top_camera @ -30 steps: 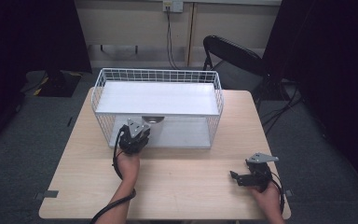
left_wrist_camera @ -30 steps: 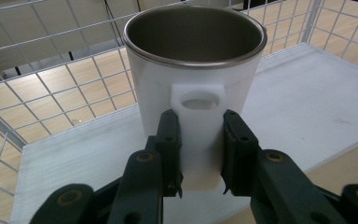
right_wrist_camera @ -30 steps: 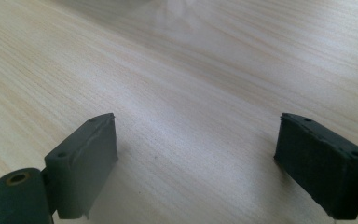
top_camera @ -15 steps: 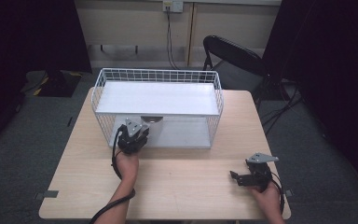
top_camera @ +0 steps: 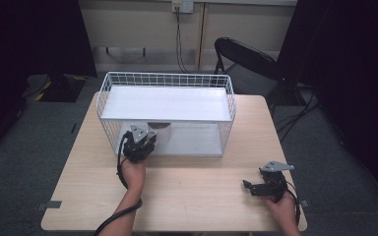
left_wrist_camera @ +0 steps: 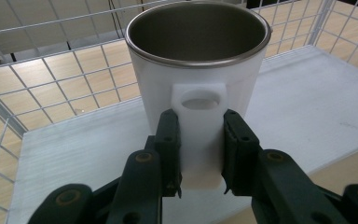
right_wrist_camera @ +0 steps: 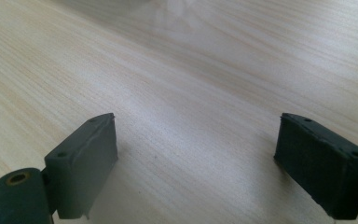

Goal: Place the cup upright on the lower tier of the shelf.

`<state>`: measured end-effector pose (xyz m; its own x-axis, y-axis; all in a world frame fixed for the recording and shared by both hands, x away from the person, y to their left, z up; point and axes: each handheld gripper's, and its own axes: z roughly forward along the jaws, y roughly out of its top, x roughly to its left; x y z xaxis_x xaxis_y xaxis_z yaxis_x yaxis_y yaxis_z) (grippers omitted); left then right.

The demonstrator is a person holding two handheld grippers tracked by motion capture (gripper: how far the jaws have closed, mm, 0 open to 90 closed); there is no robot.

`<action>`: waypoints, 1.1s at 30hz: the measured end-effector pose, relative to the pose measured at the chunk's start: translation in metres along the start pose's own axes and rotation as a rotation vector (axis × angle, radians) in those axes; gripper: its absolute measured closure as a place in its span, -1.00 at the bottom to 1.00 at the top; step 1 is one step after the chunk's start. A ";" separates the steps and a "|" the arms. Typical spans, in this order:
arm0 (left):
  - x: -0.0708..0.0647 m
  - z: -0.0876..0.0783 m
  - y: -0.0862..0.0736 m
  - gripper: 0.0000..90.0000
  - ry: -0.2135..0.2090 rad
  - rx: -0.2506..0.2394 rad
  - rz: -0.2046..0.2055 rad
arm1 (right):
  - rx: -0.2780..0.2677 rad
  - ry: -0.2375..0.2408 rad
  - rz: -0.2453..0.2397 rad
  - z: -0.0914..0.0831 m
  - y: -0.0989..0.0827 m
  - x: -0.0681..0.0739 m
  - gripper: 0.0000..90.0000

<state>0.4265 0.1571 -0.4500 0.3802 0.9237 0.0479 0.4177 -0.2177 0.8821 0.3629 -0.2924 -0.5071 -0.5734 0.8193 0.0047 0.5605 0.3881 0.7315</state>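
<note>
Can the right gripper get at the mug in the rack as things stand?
Probably not cleanly: the left gripper is already shut on the mug's handle at the rack's open front. The right gripper, jaws open, rests over bare table well off to the side.

A wire basket [top_camera: 167, 81] stands on the desk [top_camera: 187, 196], toward its far edge and left of centre. A shelf [top_camera: 167, 104] lies across the basket's upper part. A mug [left_wrist_camera: 198, 70] stands on the basket floor [left_wrist_camera: 307, 107] under the shelf, near the left front. The left tool [left_wrist_camera: 200, 158] sits at the basket's front, its jaws either side of the mug's handle [left_wrist_camera: 199, 126]. The right tool [top_camera: 256, 187] is over the desk's near right, well apart from the basket. A chair [top_camera: 246, 61] stands behind the desk, to the right.
</note>
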 end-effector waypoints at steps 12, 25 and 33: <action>0.005 -0.002 0.001 0.27 0.007 0.002 -0.036 | 0.000 -0.001 0.001 0.000 0.000 0.000 -0.74; 0.010 -0.012 -0.007 -0.43 -0.033 0.057 -0.077 | -0.001 -0.001 0.000 0.000 0.000 0.000 -0.74; 0.008 -0.020 -0.009 -0.57 -0.062 0.067 -0.070 | -0.001 -0.002 0.001 0.000 0.000 0.000 -0.74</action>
<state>0.4093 0.1731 -0.4479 0.3981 0.9163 -0.0436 0.4986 -0.1763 0.8487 0.3627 -0.2924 -0.5071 -0.5719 0.8203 0.0040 0.5606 0.3873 0.7319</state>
